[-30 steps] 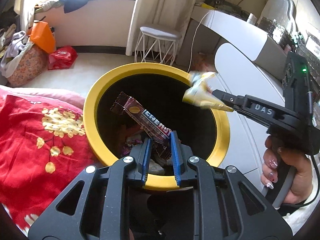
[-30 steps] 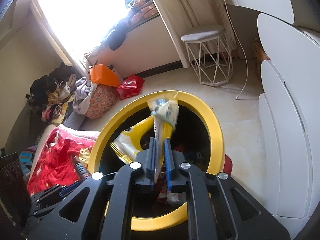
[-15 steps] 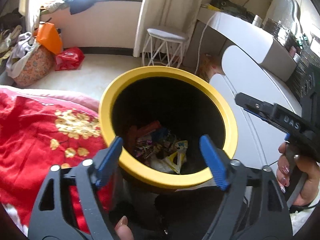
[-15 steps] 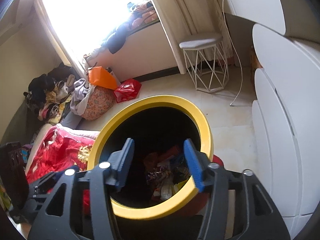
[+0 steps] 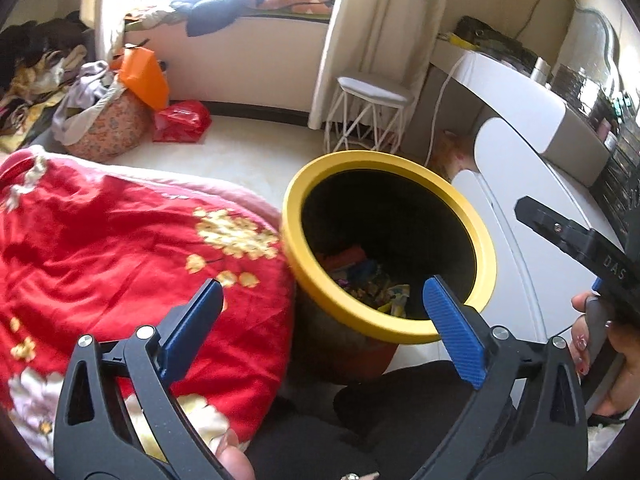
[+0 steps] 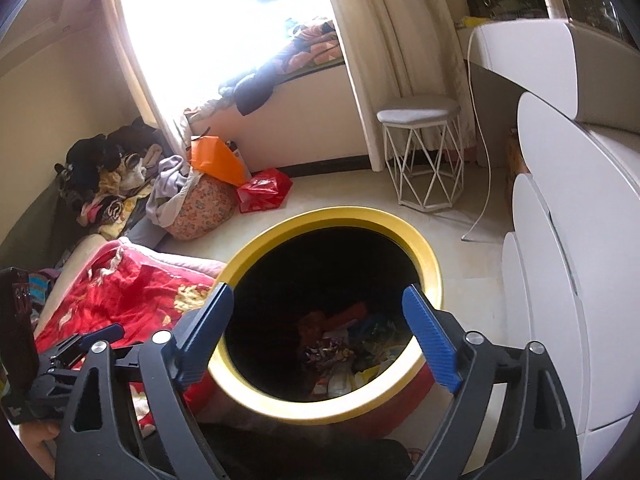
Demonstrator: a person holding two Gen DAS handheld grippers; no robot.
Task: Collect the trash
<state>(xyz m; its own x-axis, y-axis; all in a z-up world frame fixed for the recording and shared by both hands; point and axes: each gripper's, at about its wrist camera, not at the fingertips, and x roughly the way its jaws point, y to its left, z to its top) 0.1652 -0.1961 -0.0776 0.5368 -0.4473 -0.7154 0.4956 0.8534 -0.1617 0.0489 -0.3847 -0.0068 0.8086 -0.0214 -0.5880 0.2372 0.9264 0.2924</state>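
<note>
A big red blanket (image 5: 120, 248) with yellow flowers lies to the left of both grippers. In the left wrist view it runs under the left finger, and its edge touches the bin. The bin (image 6: 434, 264) is round, with a yellow rim and a dark inside. It stands just ahead of the right gripper (image 6: 318, 344) and ahead and a bit to the right of the left gripper (image 5: 324, 326). A white cabinet (image 6: 568, 240) is on the right side. A white stool (image 6: 420, 152) stands farther off, past the bin.

The trash (image 6: 344, 352) sits at the bottom of the bin, a heap of bright wrappers, below and between the right gripper's blue fingers (image 6: 430, 344).

Both grippers have just been opening. Their jaws are spread wide now, and nothing is between them.
</note>
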